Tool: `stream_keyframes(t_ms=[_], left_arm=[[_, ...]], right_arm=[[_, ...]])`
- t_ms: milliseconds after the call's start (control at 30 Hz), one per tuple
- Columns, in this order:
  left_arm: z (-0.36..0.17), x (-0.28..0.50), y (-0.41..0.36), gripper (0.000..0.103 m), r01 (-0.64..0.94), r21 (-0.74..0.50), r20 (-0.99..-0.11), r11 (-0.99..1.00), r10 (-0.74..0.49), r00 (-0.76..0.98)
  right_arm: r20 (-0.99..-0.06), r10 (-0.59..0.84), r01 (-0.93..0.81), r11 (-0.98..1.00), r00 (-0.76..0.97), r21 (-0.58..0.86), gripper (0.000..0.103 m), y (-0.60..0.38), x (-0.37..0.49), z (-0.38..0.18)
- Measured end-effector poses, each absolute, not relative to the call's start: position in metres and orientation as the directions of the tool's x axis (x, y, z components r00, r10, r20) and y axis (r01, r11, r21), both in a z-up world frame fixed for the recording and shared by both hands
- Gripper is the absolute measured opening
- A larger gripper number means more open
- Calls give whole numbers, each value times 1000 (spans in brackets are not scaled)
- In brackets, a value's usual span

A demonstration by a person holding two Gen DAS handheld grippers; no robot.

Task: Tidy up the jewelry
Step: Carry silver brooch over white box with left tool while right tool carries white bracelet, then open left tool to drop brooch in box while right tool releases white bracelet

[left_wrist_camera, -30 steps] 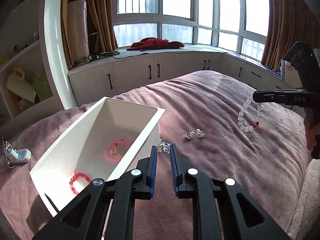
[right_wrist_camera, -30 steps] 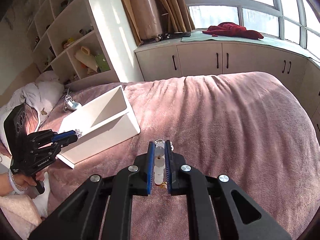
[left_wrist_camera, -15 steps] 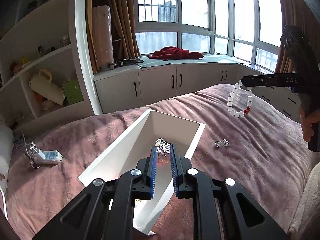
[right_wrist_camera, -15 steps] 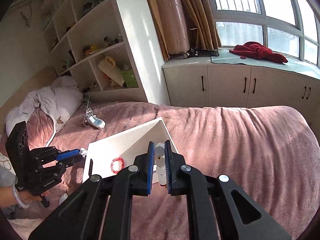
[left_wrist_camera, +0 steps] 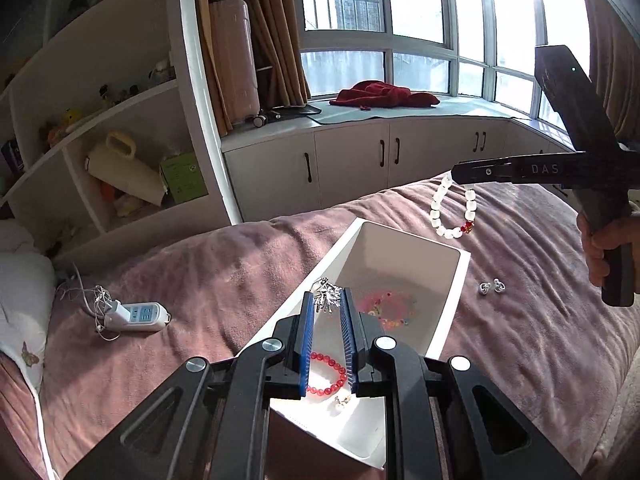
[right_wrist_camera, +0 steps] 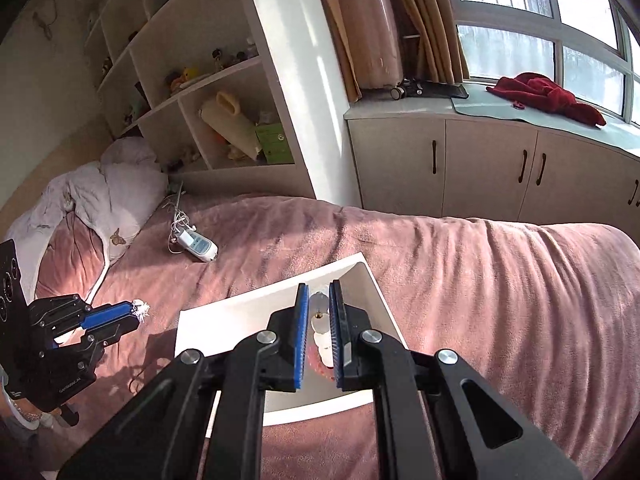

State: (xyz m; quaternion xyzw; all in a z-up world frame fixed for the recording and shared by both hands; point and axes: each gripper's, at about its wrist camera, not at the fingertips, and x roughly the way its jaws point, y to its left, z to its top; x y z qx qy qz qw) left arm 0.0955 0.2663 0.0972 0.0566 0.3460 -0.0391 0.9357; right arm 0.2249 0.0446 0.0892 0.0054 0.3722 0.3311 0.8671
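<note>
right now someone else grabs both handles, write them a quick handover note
Left claw: shut on the silver brooch, held above the white tray, over its left rim.
Right claw: shut on the white bead bracelet, which hangs past the tray's far end.
Done: red bead bracelet, pink bracelet and a small pair of earrings lie in the tray.
Left: drop the brooch and white bracelet in, then collect the two silver earrings on the blanket to the tray's right.

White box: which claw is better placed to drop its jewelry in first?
Probably the left claw: its silver brooch hangs over the white box. The right claw holds the white bracelet beyond the far rim.
</note>
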Motion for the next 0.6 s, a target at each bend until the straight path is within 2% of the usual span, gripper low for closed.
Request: stream_keyframes(t_ms=[233, 467, 600], left_arm=[[99, 122, 268, 18, 85, 34, -663, 996, -41, 748], [44, 154, 254, 18, 113, -10, -745, 993, -83, 662], [11, 164, 252, 18, 121, -38, -778, 992, -105, 619]], right_arm=[[-690, 539, -620, 767, 482, 166, 11, 84, 249, 68], [-751, 481, -649, 755, 453, 93, 11, 115, 266, 30], [-776, 469, -657, 748, 421, 96, 11, 129, 272, 6]])
